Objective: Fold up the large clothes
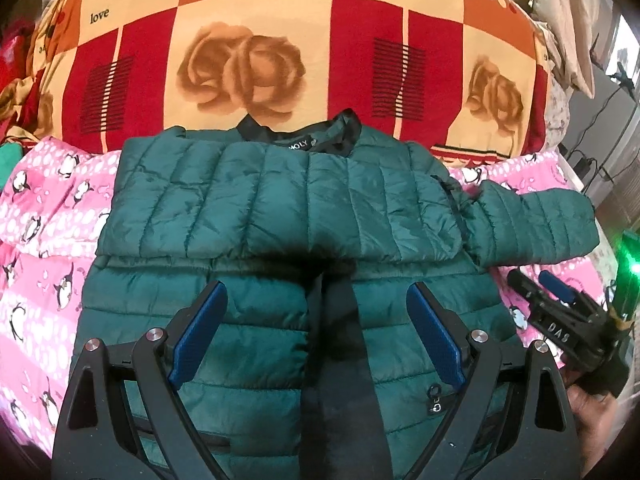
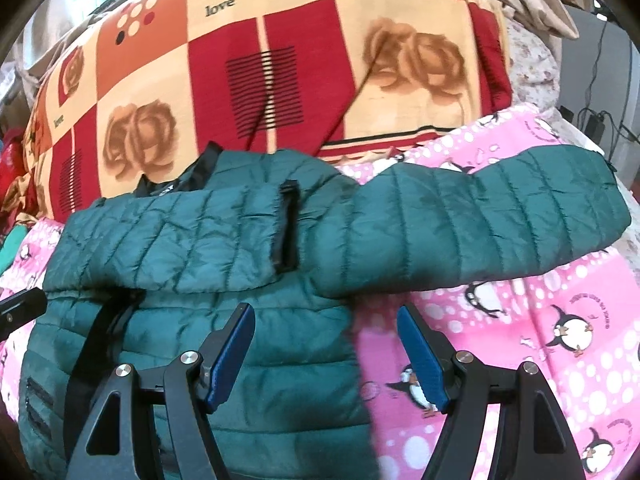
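Across the bed, left to right: pink penguin-print blanket (image 1: 48, 216), then one green quilted puffer jacket (image 1: 280, 200) lying flat on it, collar (image 1: 298, 132) away towards the rose-patterned pillow (image 1: 248, 40), hem nearest the tools. Left sleeve (image 1: 248, 204) already folded across the chest, cuff (image 2: 287, 226) towards the right side. Right sleeve (image 2: 480, 216) not yet folded, stretched out sideways over the blanket, long axis running left-right, its cuff end far right.

Left tool (image 1: 316, 332) spread wide above the jacket's lower front, nothing between the blue pads (image 1: 198, 332). Right tool (image 2: 326, 356) likewise spread and empty, poised over the jacket's right edge, just below the sleeve's root.

Judged next: fold of the outstretched sleeve inward. Sleeve lying ahead and to the right of the right tool, so right hand clearly nearer; left tool well apart from it, over the zip line.

Count: one jacket, two sleeves, two tools, one pillow, one blanket.
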A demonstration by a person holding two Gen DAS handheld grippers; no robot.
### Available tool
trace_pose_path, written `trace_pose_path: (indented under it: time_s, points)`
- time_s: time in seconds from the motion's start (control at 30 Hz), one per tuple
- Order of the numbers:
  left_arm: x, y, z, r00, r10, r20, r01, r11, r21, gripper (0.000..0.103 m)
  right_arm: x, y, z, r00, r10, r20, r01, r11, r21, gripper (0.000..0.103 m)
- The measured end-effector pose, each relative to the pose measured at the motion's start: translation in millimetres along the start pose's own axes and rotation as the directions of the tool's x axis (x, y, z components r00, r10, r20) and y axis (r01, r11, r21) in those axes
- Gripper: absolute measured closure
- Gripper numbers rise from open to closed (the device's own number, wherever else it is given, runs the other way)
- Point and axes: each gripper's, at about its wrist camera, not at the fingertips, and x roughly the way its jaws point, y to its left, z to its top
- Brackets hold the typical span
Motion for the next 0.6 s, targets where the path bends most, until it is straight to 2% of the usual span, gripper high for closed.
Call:
trace_pose_path:
  time_s: [0.27, 0.6]
  points:
    - [16.1, 2.9, -3.4, 0.999, 0.016, -0.033, -0.016, 1.000, -0.008, 0.012, 4.8, -24.2, 3.0, 0.999, -0.040, -0.004, 0.040, 0.999, 0.029, 0.032]
    - [23.3, 20.6, -6.2, 0.998, 0.048, -0.030, -0.049, 0.998, -0.045, 0.012, 13.2, -58.4, 8.6, 0.996, -0.084, -0.016, 0.085, 0.993, 0.084, 0.029]
